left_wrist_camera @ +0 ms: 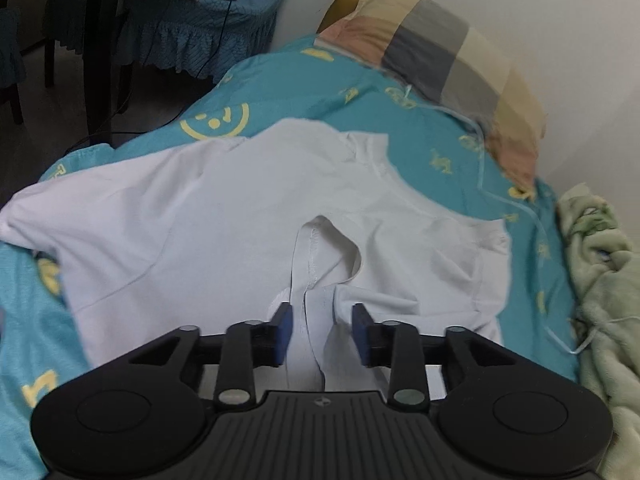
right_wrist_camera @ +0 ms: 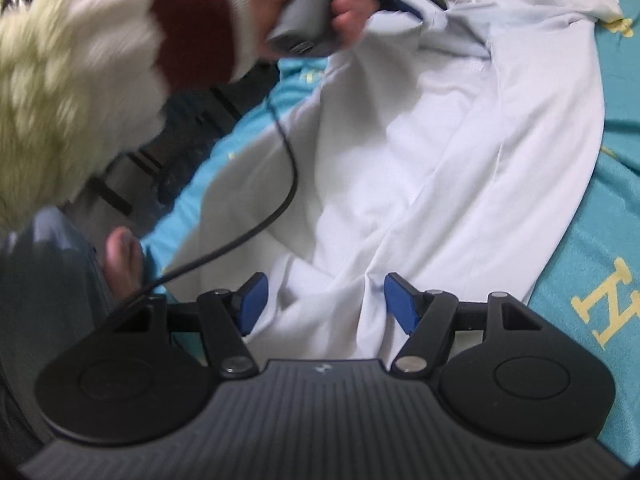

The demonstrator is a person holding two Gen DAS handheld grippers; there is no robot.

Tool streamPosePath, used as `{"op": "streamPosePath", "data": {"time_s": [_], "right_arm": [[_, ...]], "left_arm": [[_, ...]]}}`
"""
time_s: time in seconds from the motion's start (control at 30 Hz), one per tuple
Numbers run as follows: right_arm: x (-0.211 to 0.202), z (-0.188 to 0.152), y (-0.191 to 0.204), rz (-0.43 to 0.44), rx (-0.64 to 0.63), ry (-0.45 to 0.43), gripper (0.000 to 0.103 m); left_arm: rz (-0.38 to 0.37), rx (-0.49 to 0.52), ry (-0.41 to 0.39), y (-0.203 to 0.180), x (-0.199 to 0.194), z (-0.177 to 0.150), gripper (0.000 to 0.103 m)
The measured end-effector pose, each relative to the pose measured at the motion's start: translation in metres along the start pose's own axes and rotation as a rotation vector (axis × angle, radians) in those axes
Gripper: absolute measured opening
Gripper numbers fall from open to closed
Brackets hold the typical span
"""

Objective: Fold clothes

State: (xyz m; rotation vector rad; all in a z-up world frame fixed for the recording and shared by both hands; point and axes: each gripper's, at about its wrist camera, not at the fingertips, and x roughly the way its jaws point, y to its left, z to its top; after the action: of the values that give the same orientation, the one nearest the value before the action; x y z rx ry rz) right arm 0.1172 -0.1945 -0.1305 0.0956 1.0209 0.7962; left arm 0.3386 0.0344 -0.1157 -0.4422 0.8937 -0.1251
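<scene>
A white T-shirt lies spread on a bed with a teal patterned cover. My left gripper is open, its blue pads on either side of a raised fold with a seamed edge. My right gripper is open wide, a bunched ridge of the same shirt between its blue pads. In the right wrist view the left gripper shows at the top, held by a hand, at the shirt's far end.
A patchwork pillow lies at the bed's far end by a white wall. A pale green blanket is bunched on the right. A chair with a blue frilled cover stands left of the bed. A black cable crosses the shirt.
</scene>
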Motion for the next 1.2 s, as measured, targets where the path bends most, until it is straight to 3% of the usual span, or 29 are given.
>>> {"op": "streamPosePath", "data": {"time_s": [0.13, 0.3, 0.4, 0.83, 1.07, 1.13, 1.17, 1.2], "right_arm": [[-0.012, -0.001, 0.011, 0.041, -0.053, -0.058, 0.068], [-0.018, 0.006, 0.0, 0.022, 0.012, -0.117, 0.068], [-0.018, 0.011, -0.012, -0.002, 0.076, -0.145, 0.068], [-0.003, 0.013, -0.032, -0.017, 0.159, -0.119, 0.068], [0.005, 0.017, -0.037, -0.009, 0.169, -0.102, 0.068], [0.005, 0.017, -0.038, -0.006, 0.175, -0.1, 0.068], [0.005, 0.017, -0.038, -0.005, 0.18, -0.1, 0.068], [0.005, 0.018, -0.039, -0.005, 0.183, -0.1, 0.068]], "left_arm": [[-0.082, -0.103, -0.051, 0.045, -0.051, -0.003, 0.064], [-0.066, -0.289, -0.058, 0.115, -0.07, -0.007, 0.066], [-0.073, -0.417, -0.047, 0.148, -0.062, -0.003, 0.068], [-0.196, -0.696, -0.193, 0.22, -0.041, 0.02, 0.066], [-0.195, -0.695, -0.181, 0.241, -0.034, 0.031, 0.061], [-0.183, -0.68, -0.178, 0.239, -0.027, 0.034, 0.056], [-0.177, -0.658, -0.18, 0.237, -0.024, 0.035, 0.048], [-0.171, -0.632, -0.182, 0.235, -0.02, 0.037, 0.027]]}}
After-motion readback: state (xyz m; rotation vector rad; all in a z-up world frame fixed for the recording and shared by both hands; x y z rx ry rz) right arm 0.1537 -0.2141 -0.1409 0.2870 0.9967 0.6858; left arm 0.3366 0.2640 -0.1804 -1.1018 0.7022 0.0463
